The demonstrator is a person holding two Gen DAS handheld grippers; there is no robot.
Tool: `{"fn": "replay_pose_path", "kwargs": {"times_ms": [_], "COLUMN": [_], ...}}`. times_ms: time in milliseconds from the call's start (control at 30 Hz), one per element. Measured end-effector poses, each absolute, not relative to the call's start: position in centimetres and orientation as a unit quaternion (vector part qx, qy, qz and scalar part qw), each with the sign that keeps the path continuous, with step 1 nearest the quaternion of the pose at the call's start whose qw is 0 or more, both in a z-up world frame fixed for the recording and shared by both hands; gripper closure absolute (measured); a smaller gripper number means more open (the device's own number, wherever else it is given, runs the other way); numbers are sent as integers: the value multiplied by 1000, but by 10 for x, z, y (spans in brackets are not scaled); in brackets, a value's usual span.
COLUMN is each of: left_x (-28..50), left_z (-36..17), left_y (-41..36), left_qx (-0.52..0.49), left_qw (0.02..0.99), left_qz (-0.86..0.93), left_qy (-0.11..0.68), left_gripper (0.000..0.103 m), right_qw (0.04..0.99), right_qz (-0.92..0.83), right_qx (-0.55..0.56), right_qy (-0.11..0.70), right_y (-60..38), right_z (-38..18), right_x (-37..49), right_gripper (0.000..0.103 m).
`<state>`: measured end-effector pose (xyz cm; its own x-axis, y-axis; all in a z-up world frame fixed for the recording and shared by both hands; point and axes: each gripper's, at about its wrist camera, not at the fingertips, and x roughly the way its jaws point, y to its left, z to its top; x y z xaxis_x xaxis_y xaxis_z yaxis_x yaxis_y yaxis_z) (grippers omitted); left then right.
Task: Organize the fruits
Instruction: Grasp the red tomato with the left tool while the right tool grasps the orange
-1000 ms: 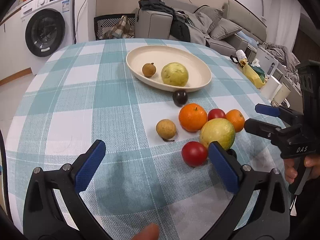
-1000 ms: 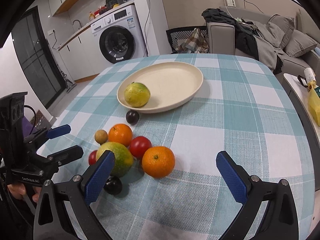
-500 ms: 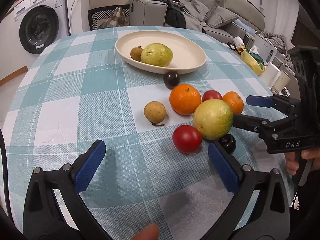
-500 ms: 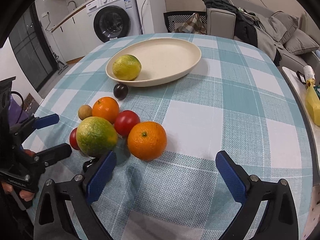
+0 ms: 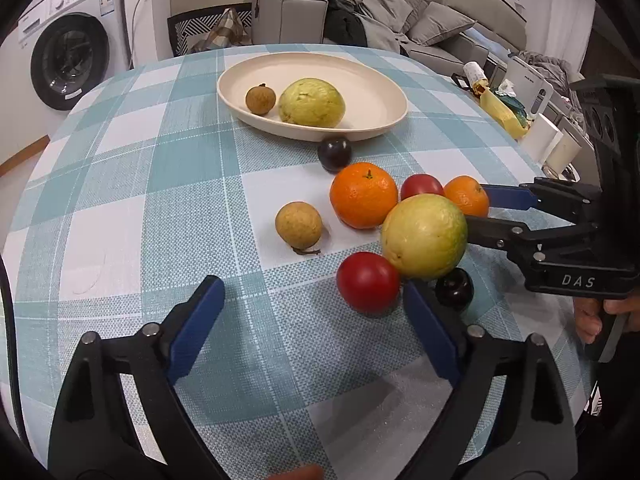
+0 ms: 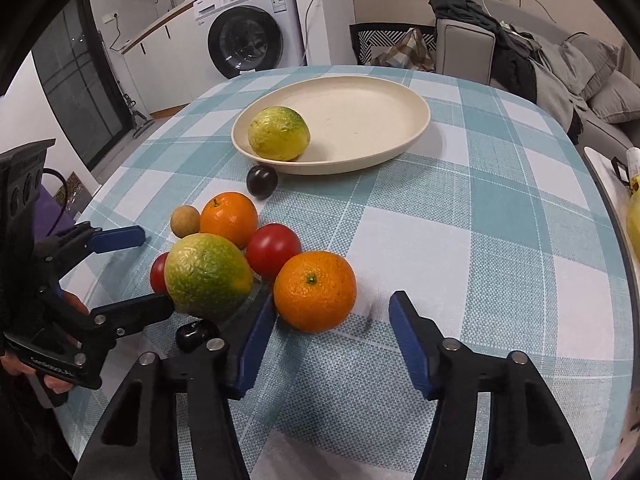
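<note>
A cream plate (image 5: pixel 384 92) (image 6: pixel 400 120) holds a yellow-green guava (image 5: pixel 312 102) (image 6: pixel 278 133) and a small brown longan (image 5: pixel 260 99). In front of it lies a cluster: a dark plum (image 5: pixel 334 153), two oranges (image 5: pixel 363 195) (image 6: pixel 315 290), two red tomatoes (image 5: pixel 368 281) (image 6: pixel 273 249), a second guava (image 5: pixel 424 236) (image 6: pixel 208 274), a loose longan (image 5: pixel 298 225) and another dark plum (image 5: pixel 454 289). My left gripper (image 5: pixel 316 328) is open, just short of the near tomato. My right gripper (image 6: pixel 332 344) is open, its fingers either side of the near orange.
The round table has a teal checked cloth (image 5: pixel 160 168). A washing machine (image 6: pixel 248 36) and a sofa (image 5: pixel 420 28) stand behind. A side shelf with a yellow packet (image 5: pixel 500 108) and white cups is at the right.
Both grippers have moved forward toward the fruit cluster. My right gripper's fingers now flank the near orange. No fruit has moved.
</note>
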<state>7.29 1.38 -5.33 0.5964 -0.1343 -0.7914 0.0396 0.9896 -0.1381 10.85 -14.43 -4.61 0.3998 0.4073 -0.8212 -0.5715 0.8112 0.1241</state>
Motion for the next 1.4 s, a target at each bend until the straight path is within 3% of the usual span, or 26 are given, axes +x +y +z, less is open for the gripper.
{"fn": "replay_pose_path", "kwargs": {"times_ms": [167, 400, 600, 733, 1400], "left_x": [73, 73, 71, 70, 66], "left_z": [-53, -51, -51, -51, -35], "left_y": [12, 14, 11, 8, 23], "left_qx": [-52, -66, -69, -76, -99], "left_qw": [892, 893, 893, 888, 900], "left_qz": [-63, -86, -107, -135, -127], "left_qy": [445, 437, 432, 433, 406], "left_gripper": [21, 34, 51, 75, 75], "right_qw": [832, 829, 830, 831, 846], "right_qz": [296, 304, 302, 300, 297], "right_qx": [-95, -101, -99, -96, -75], "right_qy": [459, 459, 458, 458, 436], "right_y": [-141, -136, -136, -137, -149], "right_z": [-45, -45, -46, -46, -36], "right_x": [109, 108, 107, 107, 108], "right_gripper": [47, 61, 61, 61, 63]}}
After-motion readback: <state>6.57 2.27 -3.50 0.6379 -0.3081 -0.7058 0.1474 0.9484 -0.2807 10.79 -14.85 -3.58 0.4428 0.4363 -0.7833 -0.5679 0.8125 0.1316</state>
